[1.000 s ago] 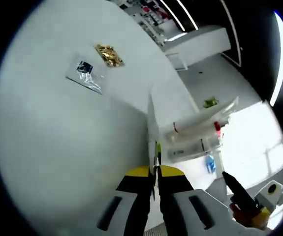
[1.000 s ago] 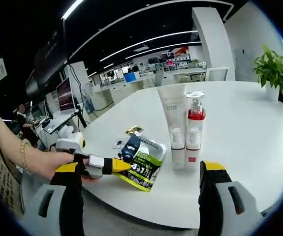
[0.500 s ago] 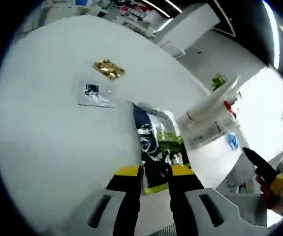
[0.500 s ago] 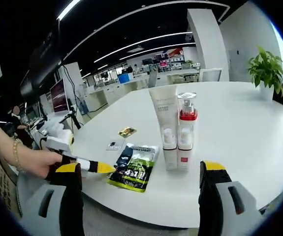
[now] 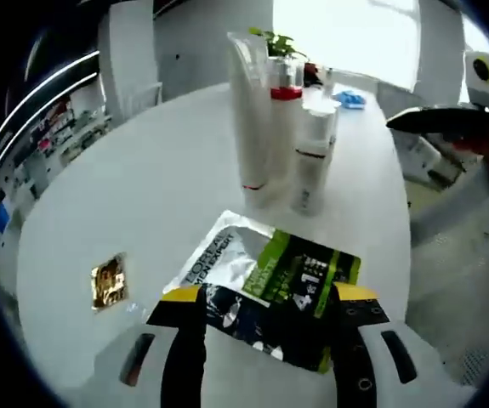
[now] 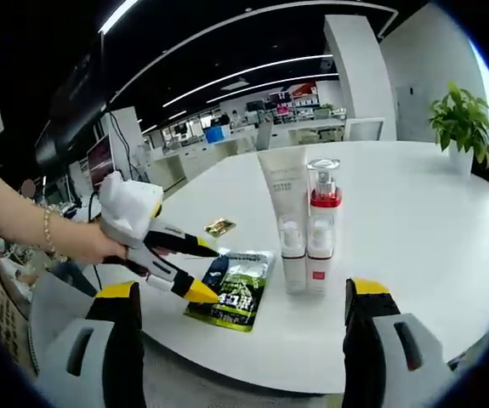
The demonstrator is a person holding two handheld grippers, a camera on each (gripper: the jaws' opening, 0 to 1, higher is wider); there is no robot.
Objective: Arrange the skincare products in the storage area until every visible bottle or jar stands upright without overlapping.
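Note:
A green, black and white pouch lies flat on the white table, between the spread jaws of my left gripper, which is open and holds nothing. Behind the pouch stand a white tube, a pump bottle with a red collar and a small white bottle, close together and upright. In the right gripper view the same pouch, tube and pump bottle show. There my left gripper hovers over the pouch's left end. My right gripper is open and empty, back from the table edge.
A gold sachet lies on the table to the left of the pouch, and is also visible as the gold sachet behind it. A potted plant and a blue item sit at the far side. My right gripper hangs off the table's edge.
The left gripper laid the pouch flat on the table, then opened and let go of it. It has tipped up over the pouch. The right gripper stayed put.

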